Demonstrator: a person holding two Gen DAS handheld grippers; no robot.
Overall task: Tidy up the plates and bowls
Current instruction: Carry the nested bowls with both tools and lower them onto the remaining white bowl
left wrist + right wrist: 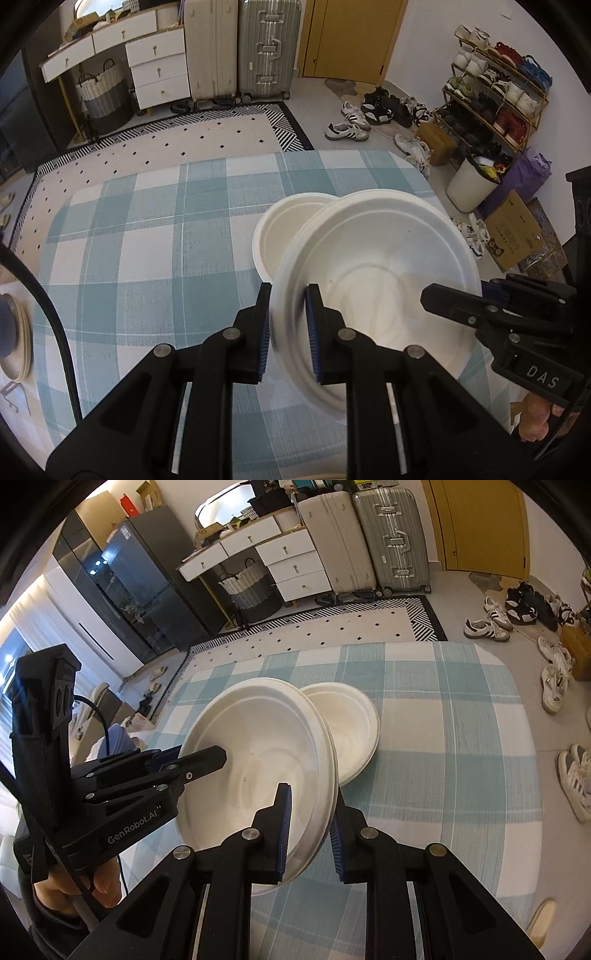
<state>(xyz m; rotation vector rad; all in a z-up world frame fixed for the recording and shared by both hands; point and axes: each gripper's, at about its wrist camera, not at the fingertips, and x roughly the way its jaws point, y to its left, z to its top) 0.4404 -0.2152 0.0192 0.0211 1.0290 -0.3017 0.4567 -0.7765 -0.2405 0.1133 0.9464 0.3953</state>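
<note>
A large white bowl (pixel 380 266) is held above the checked tablecloth (pixel 147 240) by both grippers. My left gripper (pixel 288 332) is shut on its left rim. My right gripper (pixel 308 834) is shut on its right rim, and shows in the left wrist view (pixel 487 295) at the right. The large bowl (pixel 258 746) looks like two nested bowls at the rim. A smaller white bowl (pixel 284 232) sits on the cloth just behind it, also in the right wrist view (pixel 351 727). The left gripper (pixel 199 760) shows there at the left.
The table's far edge (pixel 258 157) drops to a patterned rug. A stack of plates (pixel 14 339) lies at the far left. Suitcases (pixel 240 48), a white dresser, a shoe rack (pixel 495 96) and loose shoes stand beyond.
</note>
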